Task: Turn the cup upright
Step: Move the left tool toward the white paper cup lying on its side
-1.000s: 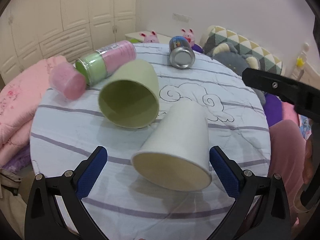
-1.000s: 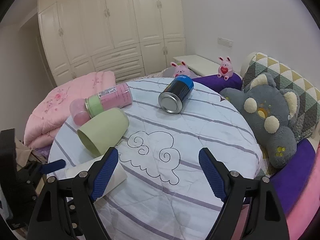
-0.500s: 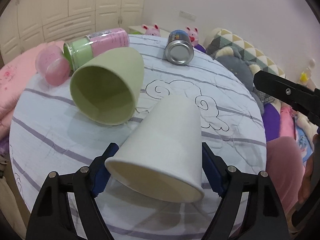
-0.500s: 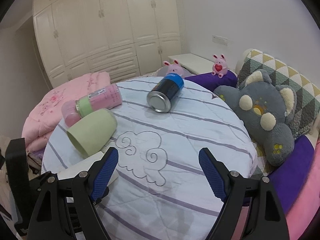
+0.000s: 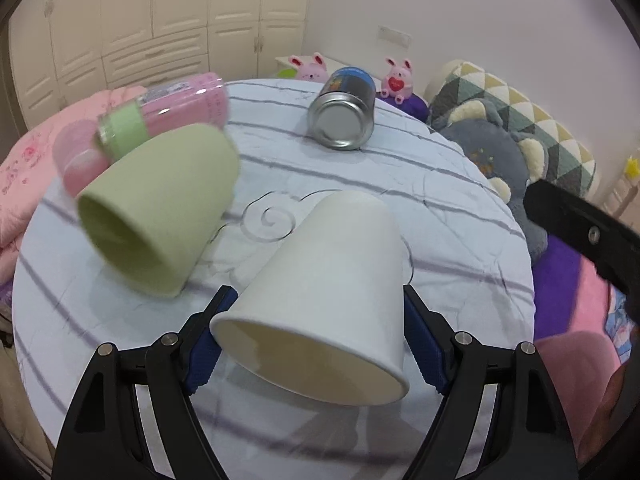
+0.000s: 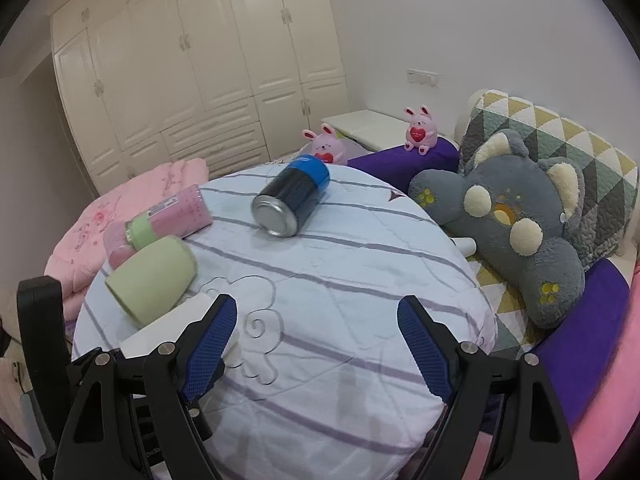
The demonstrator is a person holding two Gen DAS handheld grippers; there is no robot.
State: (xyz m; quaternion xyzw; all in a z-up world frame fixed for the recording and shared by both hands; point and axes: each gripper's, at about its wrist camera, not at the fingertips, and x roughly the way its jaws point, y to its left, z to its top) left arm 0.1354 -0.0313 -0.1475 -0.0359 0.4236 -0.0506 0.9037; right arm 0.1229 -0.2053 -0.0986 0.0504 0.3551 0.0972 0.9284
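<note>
Your left gripper (image 5: 316, 336) has moved in and its half-open fingers now touch both sides of the white cup (image 5: 324, 300), lying with its mouth near you, so you can lift and turn it; your right gripper (image 6: 316, 348) waits wide open, holding nothing.

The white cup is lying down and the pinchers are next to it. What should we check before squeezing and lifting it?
1. White cup sits between the two pads of the left hand-held gripper: ok.
2. Pads pressing the cup walls: cannot tell; they look close on both sides.
3. Cup on its side, opening toward the camera, ready to be turned: ok.
4. Green cup beside it, with room to lift: cannot tell; it lies close on the left and looks blurred.
5. Right hand-held gripper out of the way, open and holding nothing: ok.
6. Metal can far from the white cup: ok.
</note>
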